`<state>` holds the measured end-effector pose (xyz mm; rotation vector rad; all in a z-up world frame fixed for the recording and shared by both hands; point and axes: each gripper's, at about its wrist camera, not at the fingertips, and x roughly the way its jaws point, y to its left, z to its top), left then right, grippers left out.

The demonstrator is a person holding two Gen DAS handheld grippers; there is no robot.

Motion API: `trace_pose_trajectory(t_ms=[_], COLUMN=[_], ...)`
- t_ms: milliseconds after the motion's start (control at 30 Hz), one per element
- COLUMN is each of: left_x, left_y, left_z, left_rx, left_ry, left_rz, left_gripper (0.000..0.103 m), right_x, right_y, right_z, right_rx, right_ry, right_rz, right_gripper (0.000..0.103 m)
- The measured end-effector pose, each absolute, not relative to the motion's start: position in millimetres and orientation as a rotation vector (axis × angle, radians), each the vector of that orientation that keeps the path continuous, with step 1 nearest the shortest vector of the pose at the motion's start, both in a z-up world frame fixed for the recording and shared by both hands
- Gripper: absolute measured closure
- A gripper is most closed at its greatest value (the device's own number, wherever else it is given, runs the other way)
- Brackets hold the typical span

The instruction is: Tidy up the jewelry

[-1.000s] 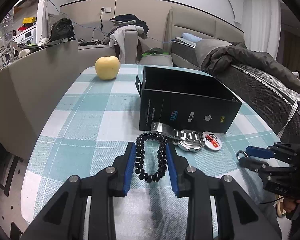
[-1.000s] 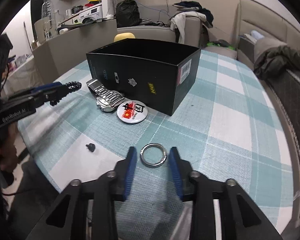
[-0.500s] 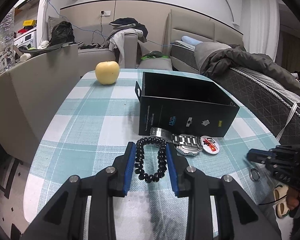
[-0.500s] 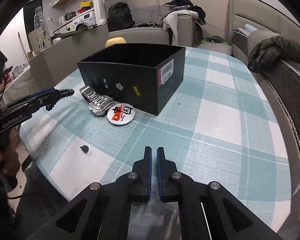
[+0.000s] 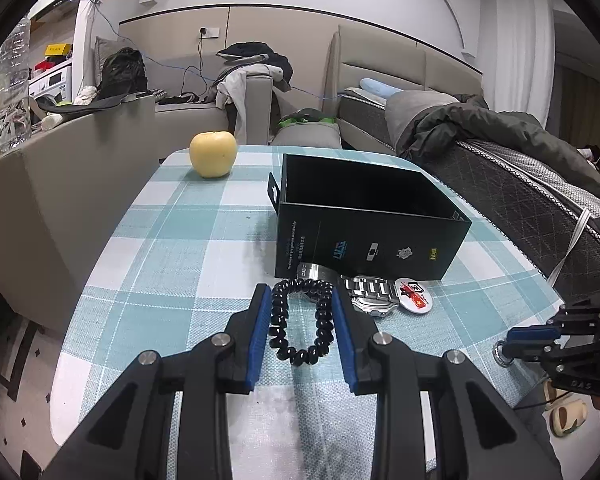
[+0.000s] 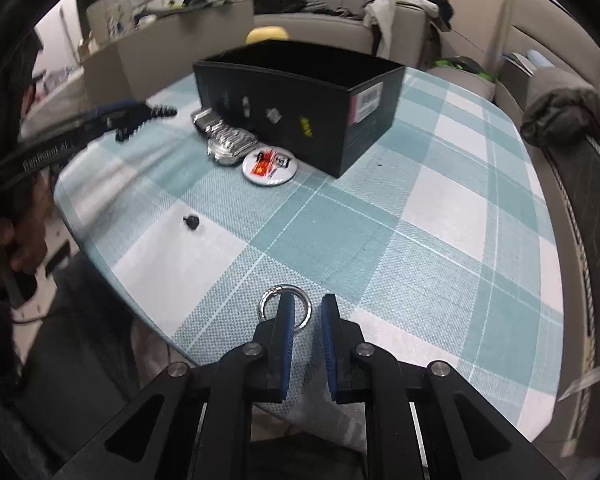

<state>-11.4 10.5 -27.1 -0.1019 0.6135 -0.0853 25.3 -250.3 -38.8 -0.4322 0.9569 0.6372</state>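
My left gripper [image 5: 300,312] is shut on a black beaded bracelet [image 5: 302,322] and holds it above the checked cloth, short of the black open box [image 5: 364,220]. A steel watch [image 5: 368,290] and a round badge [image 5: 414,291] lie against the box front. My right gripper [image 6: 307,320] is slightly open at the table's near edge; a silver ring [image 6: 286,305] lies on the cloth with the left finger [image 6: 285,328] over it, not gripped. The ring also shows in the left wrist view [image 5: 502,354].
A yellow apple [image 5: 213,154] sits at the far end of the table [image 5: 172,240]. A small black stud [image 6: 192,222] lies on the cloth. A sofa and a bed surround the table. The person's hand [image 6: 16,240] is at the left.
My right gripper closed without the ring, then opened a little and dropped back over the ring. My left gripper lifted slightly with the bracelet still in it.
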Motion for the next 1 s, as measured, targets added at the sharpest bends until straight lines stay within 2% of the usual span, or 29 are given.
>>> trace_pose_trajectory(t_ms=[67, 133, 467, 1000], left_x=[-12, -12, -13, 29], left_y=[12, 14, 18, 6], left_z=[-27, -27, -21, 13], left_rx=[-0.104, -0.109, -0.111, -0.100], left_ry=[0.613, 0.611, 0.595, 0.516], left_rz=[-0.084, -0.084, -0.072, -0.120], left_gripper=[0.078, 0.078, 0.078, 0.078], right_x=[25, 26, 38, 85], right_y=[-244, -243, -264, -240], right_z=[-39, -39, -35, 29], right_rx=[-0.488, -0.494, -0.305, -0.064], right_ry=[0.962, 0.977, 0.971, 0.698], right_rz=[0.642, 0.669, 0.723, 0.617], right_gripper=[0.092, 0.100, 0.101, 0.103])
